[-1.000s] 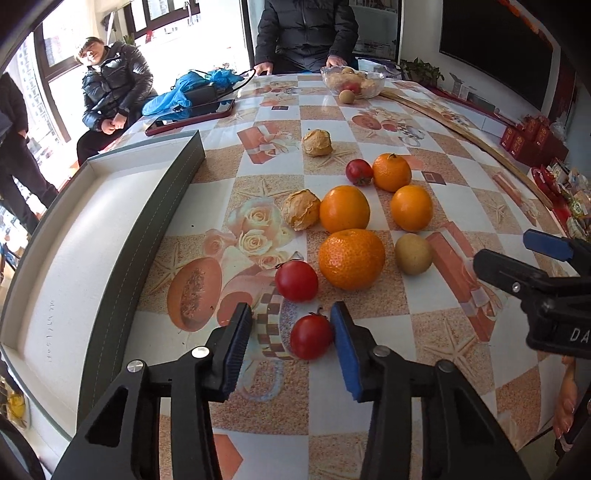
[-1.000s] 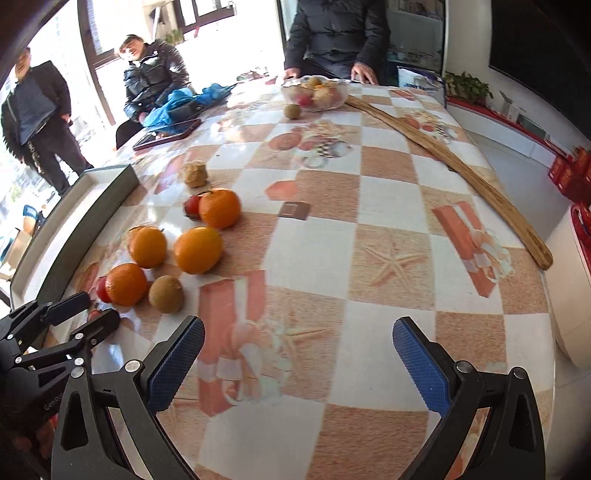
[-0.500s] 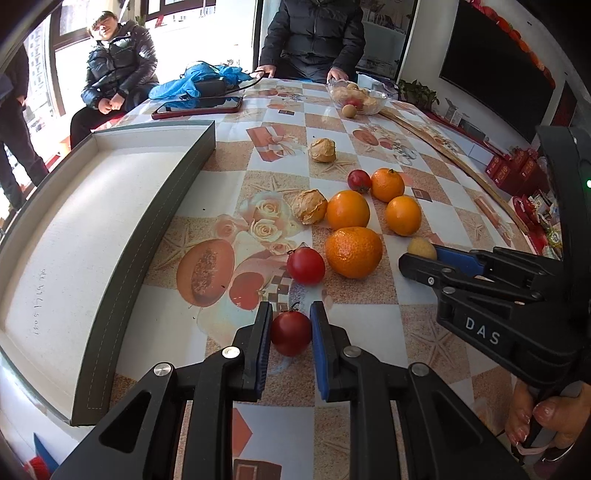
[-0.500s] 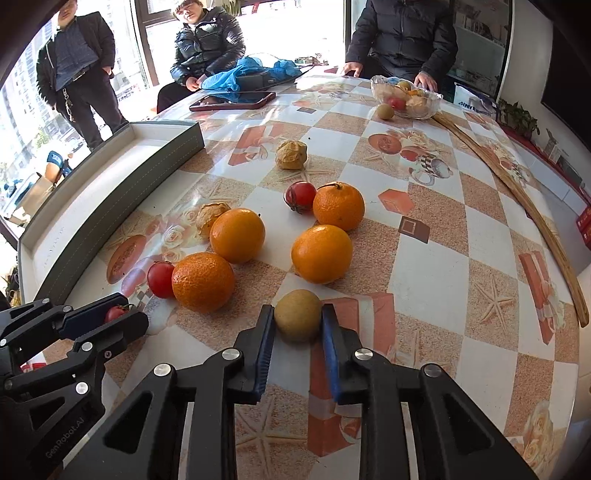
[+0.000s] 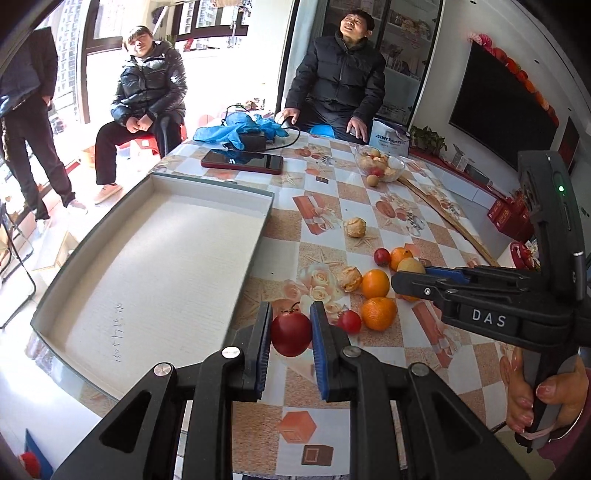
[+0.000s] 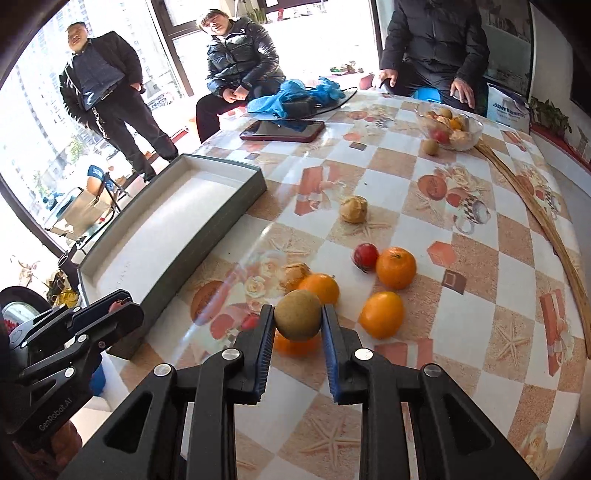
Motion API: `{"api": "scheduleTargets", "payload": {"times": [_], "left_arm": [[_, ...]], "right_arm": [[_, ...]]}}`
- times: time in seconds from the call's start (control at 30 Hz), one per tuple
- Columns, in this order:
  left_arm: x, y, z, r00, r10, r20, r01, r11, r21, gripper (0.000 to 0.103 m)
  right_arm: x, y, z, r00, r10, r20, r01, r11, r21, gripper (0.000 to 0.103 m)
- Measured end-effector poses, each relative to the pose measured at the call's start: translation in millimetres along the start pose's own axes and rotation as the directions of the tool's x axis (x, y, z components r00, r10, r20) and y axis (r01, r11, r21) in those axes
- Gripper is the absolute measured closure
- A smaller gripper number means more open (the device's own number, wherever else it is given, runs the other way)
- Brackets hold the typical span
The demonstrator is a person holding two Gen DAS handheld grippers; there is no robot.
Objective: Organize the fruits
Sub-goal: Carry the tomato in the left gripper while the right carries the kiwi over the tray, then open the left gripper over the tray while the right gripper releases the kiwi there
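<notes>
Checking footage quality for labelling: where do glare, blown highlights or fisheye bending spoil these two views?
Left wrist view: windows blown white, tray edges bowed. Right wrist view: glare streak across the tablecloth, dark vignette corners; held kiwi sharp.

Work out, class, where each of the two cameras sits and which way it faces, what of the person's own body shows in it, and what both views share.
Left wrist: sits on the left gripper, looking forward and down along its fingers at the tomato it grips, the tray and fruit beyond; the right gripper and its hand show.
Right wrist: sits on the right gripper, looking forward and down at the kiwi it grips; the left gripper shows at lower left.
Shared: tray, oranges, phone, bowl, onlookers.
</notes>
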State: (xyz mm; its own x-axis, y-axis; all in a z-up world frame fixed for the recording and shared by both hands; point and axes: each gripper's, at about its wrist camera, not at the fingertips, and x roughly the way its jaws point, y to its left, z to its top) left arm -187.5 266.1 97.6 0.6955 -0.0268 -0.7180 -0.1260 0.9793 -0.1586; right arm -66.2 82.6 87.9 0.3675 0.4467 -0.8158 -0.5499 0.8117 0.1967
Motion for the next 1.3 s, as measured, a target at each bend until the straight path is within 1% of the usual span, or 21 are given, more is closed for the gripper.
{"api": "scheduleTargets", "payload": {"times": [0.07,0.13,0.2,0.3,0.4,0.53,0.6,0.63,0.67,0.7,0.73,0.77,0.8,0.87,0.93,1.03,1.1,1.13,1.2,1.27,1.3], "left_arm": [[-4.6,21.4,9.4,0.998,0.06,0.027,-0.06,0.998,-0.022,0.08],[-3.1,46.7,16.2,0.993,0.114,0.028,-0.112,0.992,-0.059,0.08],[4.3,71.4,19.2,0.985,0.169,0.01,-0.168,0.981,-0.098,0.08],[24.3,103.6,16.7,0.974,0.224,-0.043,-0.228,0.962,-0.151,0.08],[43.7,122.9,7.4,0.965,0.243,-0.097,-0.257,0.95,-0.177,0.081],[63.9,127.2,-10.7,0.953,0.25,-0.172,-0.279,0.945,-0.17,0.08],[63.4,120.9,-18.0,0.958,0.245,-0.15,-0.267,0.952,-0.15,0.079],[63.2,116.3,-20.0,0.954,0.258,-0.151,-0.277,0.952,-0.126,0.075],[63.0,112.2,-20.7,0.951,0.271,-0.15,-0.288,0.952,-0.105,0.062],[61.7,109.3,-21.7,0.949,0.281,-0.146,-0.296,0.95,-0.099,0.054],[57.7,108.3,-22.2,0.948,0.29,-0.13,-0.304,0.947,-0.108,0.041],[51.8,108.0,-21.7,0.949,0.296,-0.109,-0.308,0.943,-0.123,0.036],[44.6,107.7,-20.9,0.951,0.296,-0.089,-0.306,0.942,-0.138,0.034],[28.8,106.3,-18.5,0.953,0.301,-0.047,-0.304,0.938,-0.164,0.025],[12.9,98.1,-18.8,0.951,0.309,-0.006,-0.305,0.937,-0.171,0.024],[-5.7,68.3,-26.1,0.961,0.272,0.052,-0.264,0.957,-0.121,0.022],[-10.6,37.8,-36.2,0.97,0.229,0.077,-0.226,0.973,-0.048,0.019],[-10.9,20.6,-42.4,0.975,0.208,0.076,-0.208,0.978,-0.003,0.018],[-6.1,-16.2,-56.4,0.985,0.161,0.052,-0.166,0.982,0.093,0.018],[3.1,-50.2,-70.8,0.994,0.106,0.007,-0.106,0.981,0.162,0.018],[9.2,-64.0,-77.6,0.996,0.088,-0.024,-0.082,0.979,0.184,0.018]], "right_arm": [[7.3,26.4,17.8,0.999,0.047,-0.007,-0.047,0.998,-0.036,0.077],[19.2,54.1,34.4,0.995,0.094,-0.017,-0.095,0.993,-0.071,0.077],[36.8,80.5,48.0,0.99,0.137,-0.039,-0.14,0.986,-0.09,0.077],[73.3,112.0,60.4,0.974,0.2,-0.104,-0.209,0.974,-0.085,0.077],[109.7,131.8,61.2,0.964,0.207,-0.169,-0.223,0.971,-0.082,0.077],[137.0,137.1,48.0,0.954,0.174,-0.246,-0.203,0.974,-0.097,0.077],[135.2,134.3,41.8,0.956,0.162,-0.243,-0.196,0.972,-0.127,0.077],[133.3,134.4,40.2,0.955,0.151,-0.254,-0.191,0.971,-0.14,0.077],[132.2,133.9,39.5,0.955,0.137,-0.264,-0.182,0.971,-0.152,0.077],[131.6,134.4,38.5,0.955,0.124,-0.271,-0.173,0.971,-0.165,0.076],[130.0,134.7,39.4,0.956,0.11,-0.27,-0.162,0.971,-0.177,0.076],[127.6,134.6,40.8,0.961,0.102,-0.258,-0.152,0.972,-0.181,0.068],[122.3,132.7,43.0,0.964,0.121,-0.235,-0.163,0.972,-0.167,0.039],[100.7,125.3,50.3,0.969,0.194,-0.154,-0.213,0.971,-0.113,0.0],[71.5,113.7,54.1,0.978,0.2,-0.05,-0.204,0.975,-0.086,0.0],[27.2,81.4,43.9,0.987,0.134,0.087,-0.131,0.991,-0.04,0.0],[4.7,47.4,24.5,0.989,0.02,0.149,-0.023,1.0,0.022,0.0],[-2.4,27.3,14.4,0.987,-0.058,0.151,0.048,0.996,0.072,0.0],[-12.7,-24.6,-16.4,0.969,-0.209,0.132,0.179,0.961,0.211,0.0],[-20.0,-78.2,-48.2,0.949,-0.302,0.089,0.258,0.909,0.328,0.0],[-18.8,-100.2,-63.8,0.937,-0.345,0.047,0.305,0.879,0.368,0.0]]}}
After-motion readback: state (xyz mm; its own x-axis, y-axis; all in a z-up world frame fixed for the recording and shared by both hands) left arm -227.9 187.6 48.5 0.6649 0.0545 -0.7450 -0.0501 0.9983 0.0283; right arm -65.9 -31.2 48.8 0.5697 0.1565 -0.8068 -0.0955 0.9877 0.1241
